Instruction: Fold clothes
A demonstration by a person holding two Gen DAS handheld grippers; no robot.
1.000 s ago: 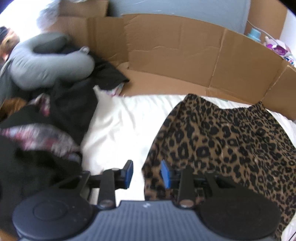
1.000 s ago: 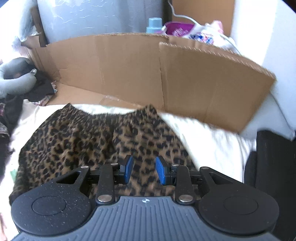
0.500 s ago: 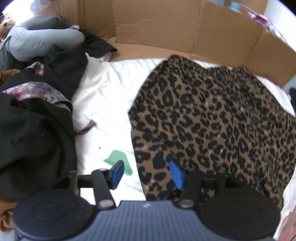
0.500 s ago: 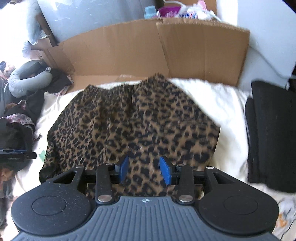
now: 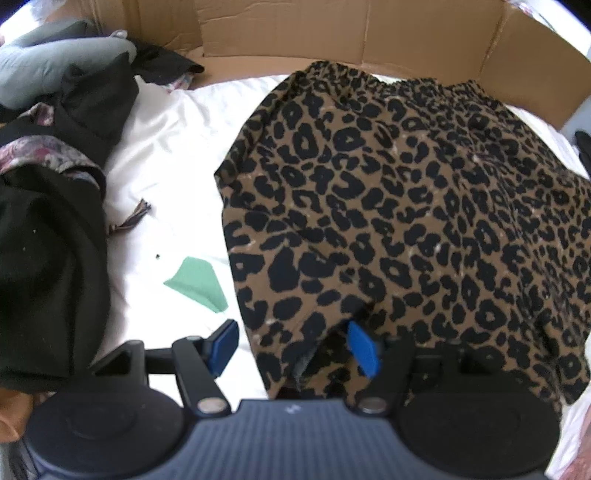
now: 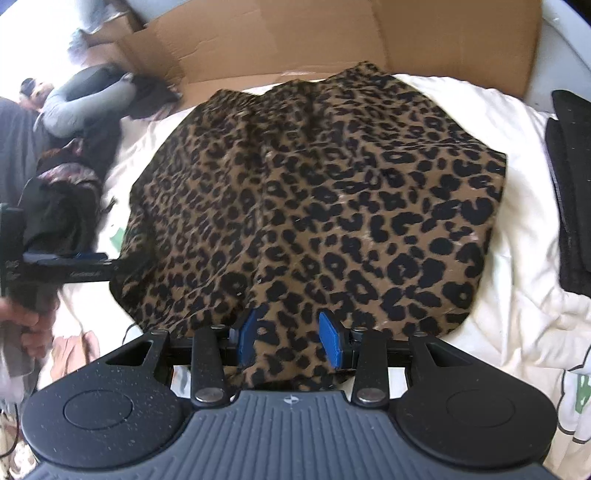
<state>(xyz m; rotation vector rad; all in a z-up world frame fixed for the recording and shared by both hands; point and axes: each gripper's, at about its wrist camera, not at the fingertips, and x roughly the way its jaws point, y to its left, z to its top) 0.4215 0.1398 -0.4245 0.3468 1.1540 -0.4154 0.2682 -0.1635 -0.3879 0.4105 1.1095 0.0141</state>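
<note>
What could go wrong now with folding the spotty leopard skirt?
The left gripper and right gripper are both open at the near hem of the leopard skirt, so a shallow pinch might catch only the top layer, and the fold would come out crooked. The left gripper's outer finger sits near the green scrap on the white sheet, so it might snag the scrap or the bedding instead.

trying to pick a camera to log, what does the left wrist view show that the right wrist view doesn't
Left wrist only: the left gripper open, straddling the skirt's near left edge.

Right wrist only: the right gripper open over the near hem, and the folded black stack on the right.

Both: the skirt flat on the white bedding, the cardboard, the dark clothes pile.
</note>
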